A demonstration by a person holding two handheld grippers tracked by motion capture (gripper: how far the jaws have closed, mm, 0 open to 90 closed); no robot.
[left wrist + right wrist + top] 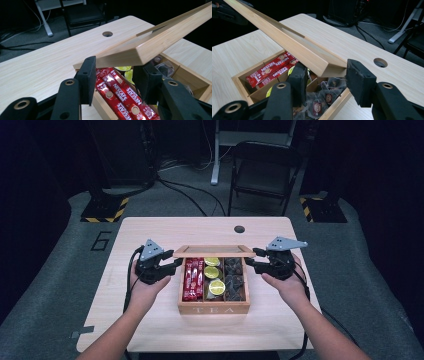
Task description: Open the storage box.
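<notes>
Both tongs pinch lid (214, 251) ends: my left gripper (172, 265) at lid's left end, my right gripper (251, 260) at its right. Lid half raised above tea box (214, 309). Risk: uneven lift twists lid, corner slips, drops onto sachets (193, 279).

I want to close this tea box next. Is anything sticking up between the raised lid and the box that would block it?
Nothing visible. The red sachets, lime-green pods and dark tea bags all lie below the box rim. The lid is held between both grippers, left gripper, right gripper.

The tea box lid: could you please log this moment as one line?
lid: half raised | left gripper: at its corner | right gripper: at other corner | tea box: full
</notes>
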